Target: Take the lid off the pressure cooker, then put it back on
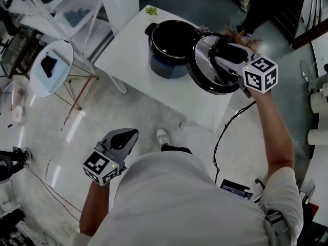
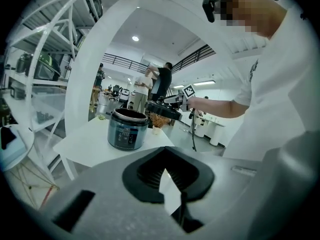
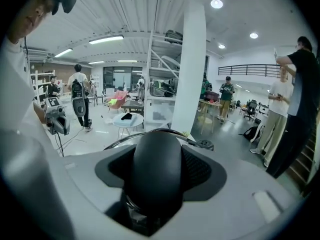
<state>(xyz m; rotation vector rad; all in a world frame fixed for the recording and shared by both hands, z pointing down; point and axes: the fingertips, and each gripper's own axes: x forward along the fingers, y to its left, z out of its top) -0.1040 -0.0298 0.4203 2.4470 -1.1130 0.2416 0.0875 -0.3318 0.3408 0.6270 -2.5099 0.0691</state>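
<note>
The pressure cooker pot [image 1: 171, 47] stands open on the white table [image 1: 130, 55]; it also shows in the left gripper view [image 2: 128, 129]. Its round lid [image 1: 202, 75] hangs tilted in the air just right of the pot. My right gripper [image 1: 226, 53] is shut on the lid's black handle [image 3: 155, 169], which fills the space between the jaws. The lid's rim [image 3: 150, 132] peeks out beyond the handle. The left gripper [image 1: 125, 136] hangs low by my body, far from the table, shut and empty [image 2: 167, 173]. From there the lid [image 2: 162, 109] shows beside the pot.
A small green plant [image 1: 151, 10] sits at the table's far edge. A round side table [image 1: 51, 68] stands to the left, and a cable [image 1: 225, 132] runs across the floor. A white column [image 3: 192, 69] and several people stand further off.
</note>
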